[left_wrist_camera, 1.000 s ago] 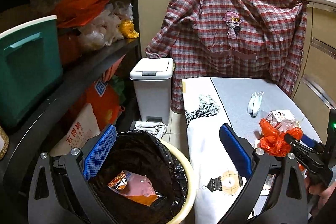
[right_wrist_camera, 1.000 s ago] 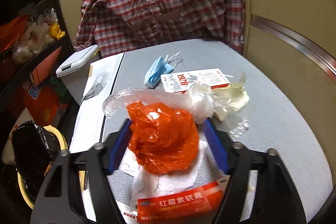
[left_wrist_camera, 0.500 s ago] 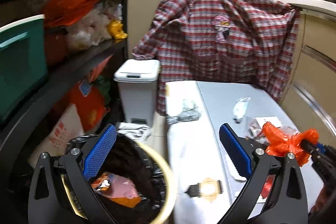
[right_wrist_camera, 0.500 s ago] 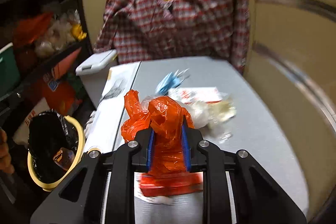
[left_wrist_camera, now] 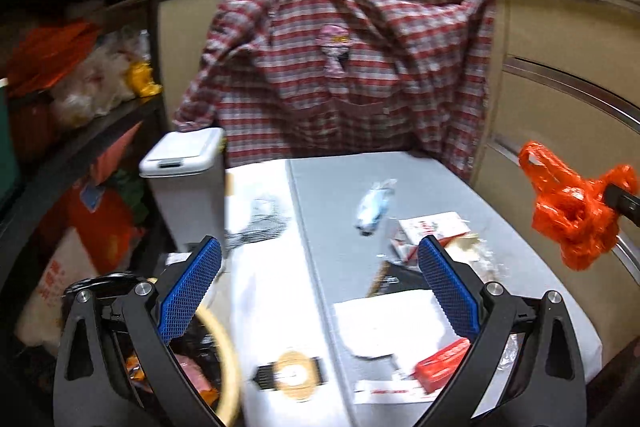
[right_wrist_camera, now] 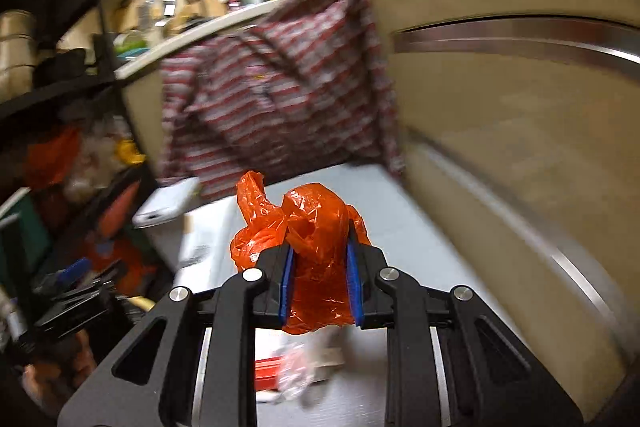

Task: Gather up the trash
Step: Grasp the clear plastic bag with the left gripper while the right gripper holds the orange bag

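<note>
My right gripper (right_wrist_camera: 320,277) has its blue pads pinched on the crumpled orange plastic bag (right_wrist_camera: 312,247), which bulges above and below the jaws and hangs clear of the grey table (right_wrist_camera: 400,227). From the left wrist view I see that same orange plastic bag (left_wrist_camera: 572,211) at the right edge, up in the air beside the beige cabinet front (left_wrist_camera: 560,99), with the black tip of the right gripper just showing behind it.

My left gripper (left_wrist_camera: 320,291) has its jaws spread wide with nothing between them; it hangs over the near left part of the table (left_wrist_camera: 340,195). Below its left finger I see the yellow-rimmed bin (left_wrist_camera: 228,359) with its black liner and some orange and pink wrappers inside, low at the table's left edge.

Trash left on the table: a blue face mask (left_wrist_camera: 374,205) near the middle, a red-and-white carton (left_wrist_camera: 434,227) just right of it, a red packet (left_wrist_camera: 442,363) at the near edge and white paper (left_wrist_camera: 392,323) beside it. A white pedal bin (left_wrist_camera: 184,167) stands at the table's far left corner, and a plaid shirt (left_wrist_camera: 344,75) hangs over the counter behind. The right wrist view is blurred
</note>
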